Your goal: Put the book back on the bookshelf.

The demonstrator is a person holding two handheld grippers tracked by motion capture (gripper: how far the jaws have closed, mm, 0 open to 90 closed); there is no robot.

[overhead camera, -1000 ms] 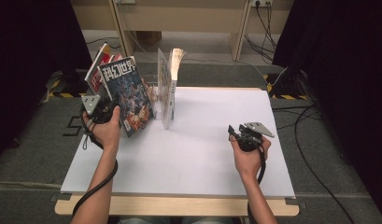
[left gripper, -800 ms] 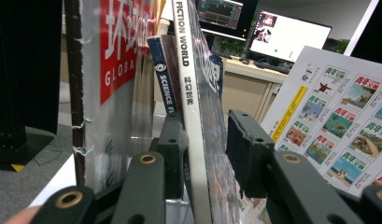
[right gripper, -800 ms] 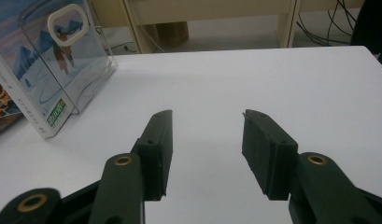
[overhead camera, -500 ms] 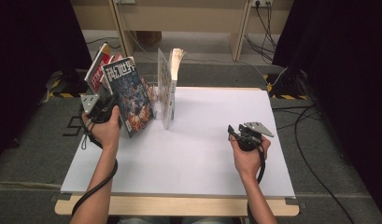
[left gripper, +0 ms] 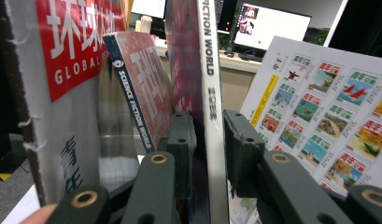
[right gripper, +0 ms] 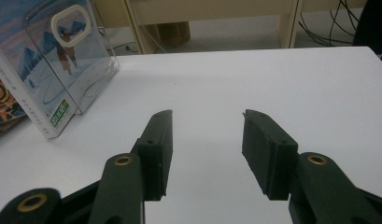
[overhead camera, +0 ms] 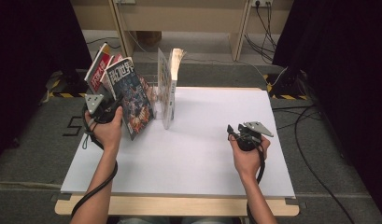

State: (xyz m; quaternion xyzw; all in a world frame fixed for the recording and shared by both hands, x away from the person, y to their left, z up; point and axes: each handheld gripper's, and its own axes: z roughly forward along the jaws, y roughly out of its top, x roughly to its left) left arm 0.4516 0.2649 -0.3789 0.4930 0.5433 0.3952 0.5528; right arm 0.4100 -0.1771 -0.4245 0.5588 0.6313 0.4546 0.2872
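High view: at the near edge of the white bench [overhead camera: 188, 158], two forearms come in from below, each hand carrying a hand-held gripper. The right hand-held gripper [overhead camera: 235, 132] rests low over the bare right part of the bench, well apart from the magazines; in the right gripper view its jaws [right gripper: 206, 149] stand wide and released, with nothing but white surface between them. Farther left and a little deeper, the left hand-held gripper [overhead camera: 115, 108] sits at the spine of a Science Fiction World magazine [overhead camera: 131, 95], which tilts leftward with its lower corner on the bench. In the left gripper view that white spine [left gripper: 212, 107] stands between the two jaws; the left pad lies against it while a thin gap shows at the right pad, and the jaws have just been opening, so the grip reads as loosened rather than clenched. Just behind the magazine lean a second Science Fiction World issue [left gripper: 139, 98] and a red-titled Global magazine [overhead camera: 98, 70]. To the right, a clear bookend [overhead camera: 166, 100] holds more magazines [overhead camera: 175, 70] upright near the far edge of the bench.
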